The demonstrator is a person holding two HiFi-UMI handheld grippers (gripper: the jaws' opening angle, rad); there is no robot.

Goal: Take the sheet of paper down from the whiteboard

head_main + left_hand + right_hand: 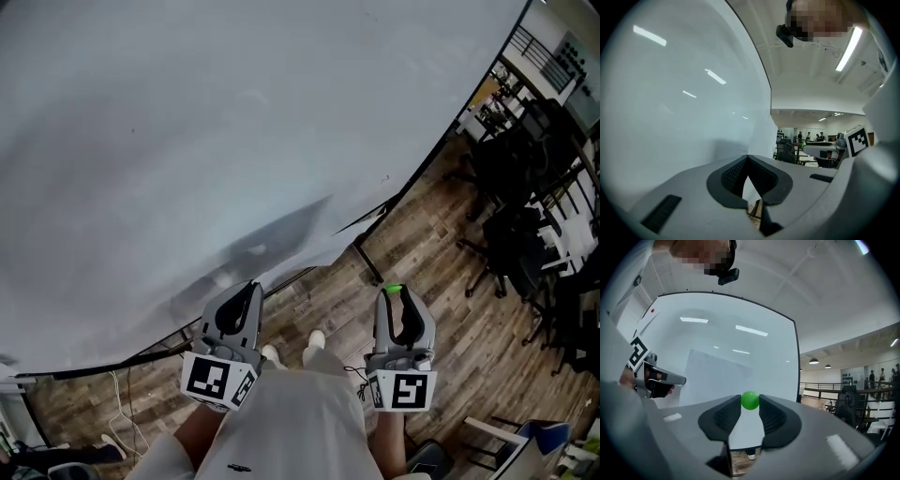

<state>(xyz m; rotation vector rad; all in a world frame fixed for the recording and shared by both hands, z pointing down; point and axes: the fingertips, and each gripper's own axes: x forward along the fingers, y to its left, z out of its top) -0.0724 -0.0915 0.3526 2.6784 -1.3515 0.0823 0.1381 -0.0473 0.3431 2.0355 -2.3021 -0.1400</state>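
White paper [717, 376] within left gripper [747, 157]

The whiteboard [187, 141] is pale grey-white with a black frame; the sheet of paper [712, 376] is plain white. The left gripper [246, 302] and right gripper [401, 305] are grey with black ribbed pads and black-and-white square markers. A bright green ball [750, 400] shows at lower centre, and the floor [450, 253] is brown wood planks.

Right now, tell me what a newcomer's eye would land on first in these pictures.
The huge whiteboard fills most of the head view, above the wood floor. Against all that white, the bright green ball pinched between the right gripper's jaw tips stands out. At the board, the left gripper is shut on the edge of the sheet of paper.
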